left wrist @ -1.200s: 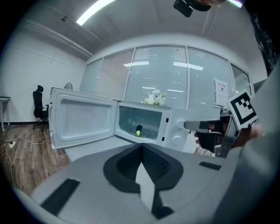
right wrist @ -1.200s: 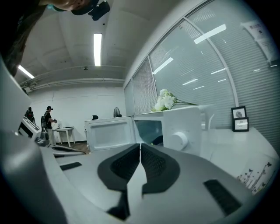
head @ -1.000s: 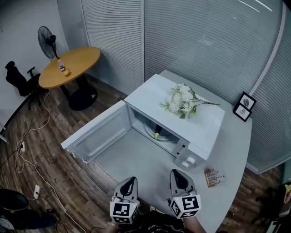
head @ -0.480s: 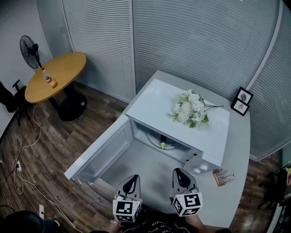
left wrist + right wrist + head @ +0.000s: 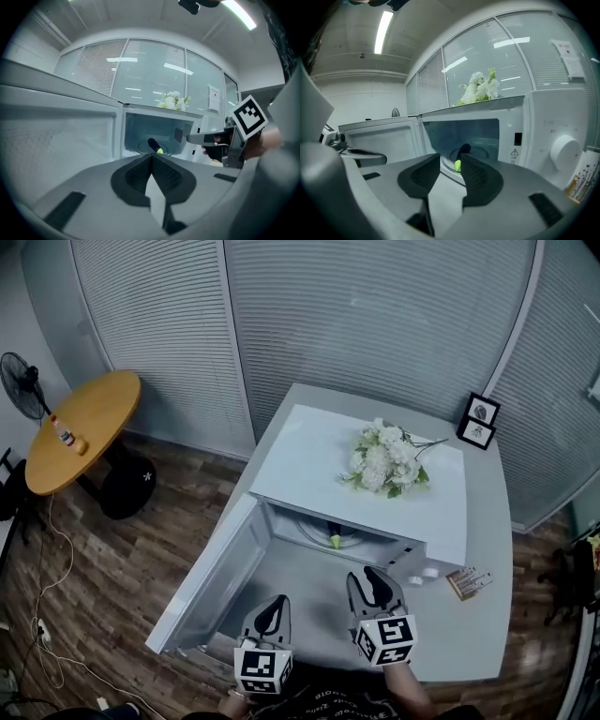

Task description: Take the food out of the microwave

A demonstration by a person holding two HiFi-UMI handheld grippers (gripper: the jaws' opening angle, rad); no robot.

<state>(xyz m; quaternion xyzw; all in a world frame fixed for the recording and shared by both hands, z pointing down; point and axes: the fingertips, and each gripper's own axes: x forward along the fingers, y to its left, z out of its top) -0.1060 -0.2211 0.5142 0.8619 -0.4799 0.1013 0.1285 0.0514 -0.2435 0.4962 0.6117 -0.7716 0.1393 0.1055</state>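
Grey right gripper [image 5: 368, 575] just opened, empty, facing microwave [image 5: 309, 456]

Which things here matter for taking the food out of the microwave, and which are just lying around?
Job: white microwave with its open door; dark, yellow-green-tipped food item inside.
Lying about: white flower bunch; two black picture frames; small printed box.

I can read no words anywhere. On the microwave's [image 5: 543, 126] front panel, just right of its door opening, I make out a warning triangle [image 5: 514, 152] with an exclamation mark. The cubes on the left tool [image 5: 278, 601] and right tool [image 5: 370, 576], in front of the microwave, carry black-and-white square markers. The paper notice [image 5: 565, 51] on the glass wall behind the microwave and the small printed box [image 5: 469, 582] on the table [image 5: 487, 624] right of it are too fine to read.
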